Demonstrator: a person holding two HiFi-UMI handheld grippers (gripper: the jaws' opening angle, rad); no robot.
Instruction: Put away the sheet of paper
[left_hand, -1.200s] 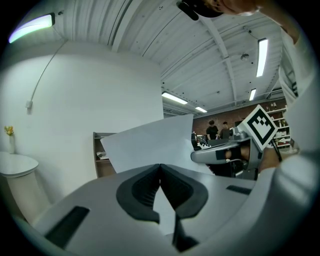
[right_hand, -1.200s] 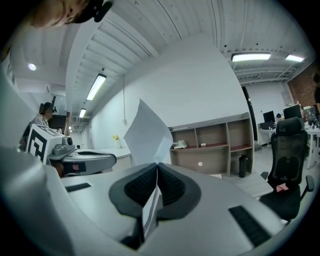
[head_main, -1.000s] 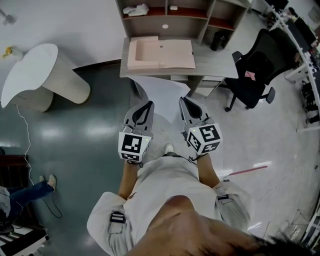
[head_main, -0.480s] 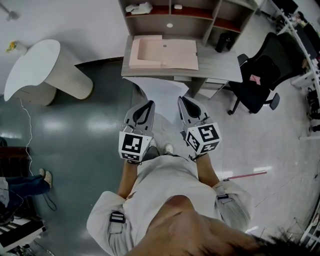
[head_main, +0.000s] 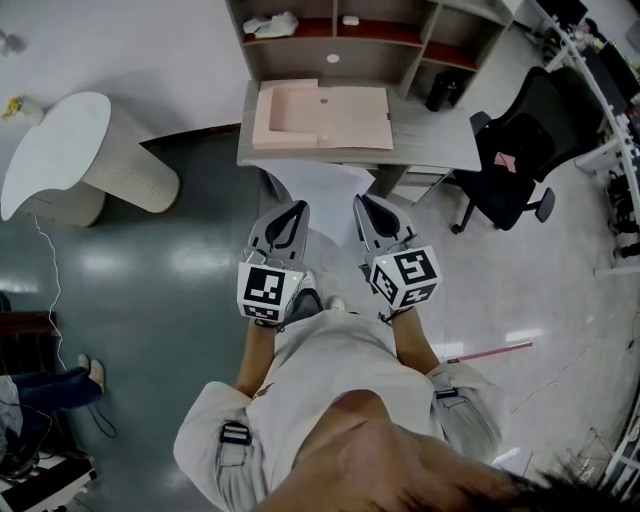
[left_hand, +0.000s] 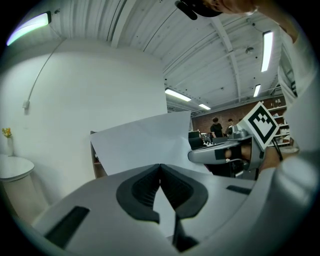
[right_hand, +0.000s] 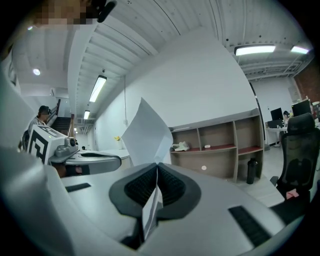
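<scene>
A white sheet of paper (head_main: 325, 190) hangs level between my two grippers, in front of a grey desk (head_main: 440, 135). My left gripper (head_main: 298, 208) is shut on its near left edge, and the sheet (left_hand: 142, 142) rises beyond the closed pads in the left gripper view. My right gripper (head_main: 358, 201) is shut on the near right edge; there the paper (right_hand: 147, 135) stands up past the jaws. An open pink folder (head_main: 325, 115) lies flat on the desk, just beyond the sheet's far edge.
A shelf unit (head_main: 350, 40) stands at the back of the desk, with a white rag (head_main: 268, 24) and a dark bottle (head_main: 441, 90). A black office chair (head_main: 510, 160) is to the right, a round white table (head_main: 55, 150) to the left. Another person's legs (head_main: 45, 385) show at lower left.
Both grippers with the sheet have come slightly closer to the desk. The jaws have stayed shut on the paper.
</scene>
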